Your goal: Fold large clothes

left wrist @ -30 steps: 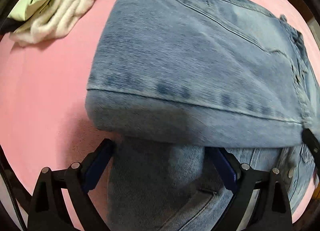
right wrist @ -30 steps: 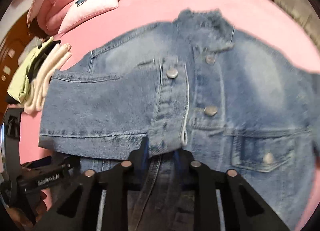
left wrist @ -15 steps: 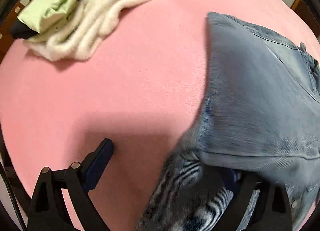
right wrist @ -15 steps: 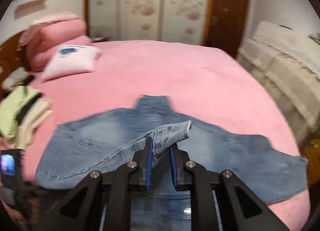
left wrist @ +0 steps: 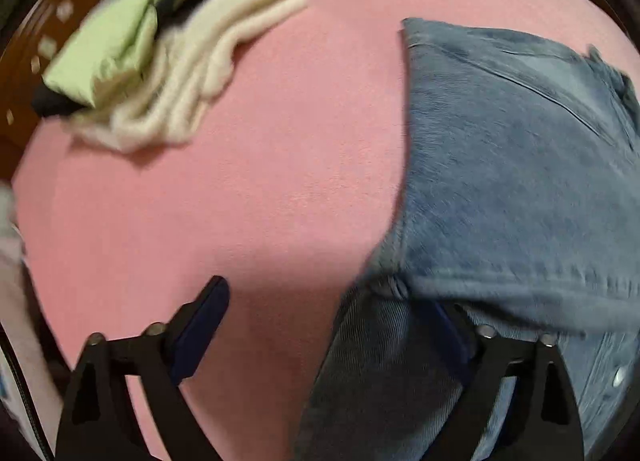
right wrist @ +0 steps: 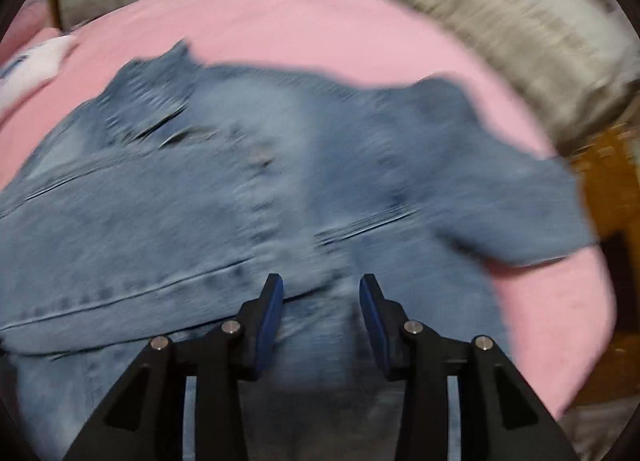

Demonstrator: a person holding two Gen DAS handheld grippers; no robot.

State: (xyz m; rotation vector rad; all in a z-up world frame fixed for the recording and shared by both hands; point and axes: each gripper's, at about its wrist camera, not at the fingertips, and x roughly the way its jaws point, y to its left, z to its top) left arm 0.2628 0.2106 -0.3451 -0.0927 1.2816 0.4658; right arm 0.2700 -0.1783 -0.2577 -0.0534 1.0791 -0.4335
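Clothes pile [left wrist: 160,61], pale green on cream knit, lies at the far left edge of the pink bed [left wrist: 248,201]. Left gripper [left wrist: 332,325] points steeply down, jaws wide and closing; its left finger [left wrist: 200,325] hangs over bare pink cover, its right finger sits under a fold of the denim jacket [left wrist: 520,189], cloth lying between the two but not pinched. Jacket edge runs along the bed's near side, spread rightward. In the right wrist view the jacket [right wrist: 280,189] covers the middle of the bed, badly blurred, one sleeve reaching toward the right edge. Right gripper [right wrist: 320,301] over the near hem, jaws narrow and opening, pads clear of the denim below. White pillow [right wrist: 32,69] at the far left corner.
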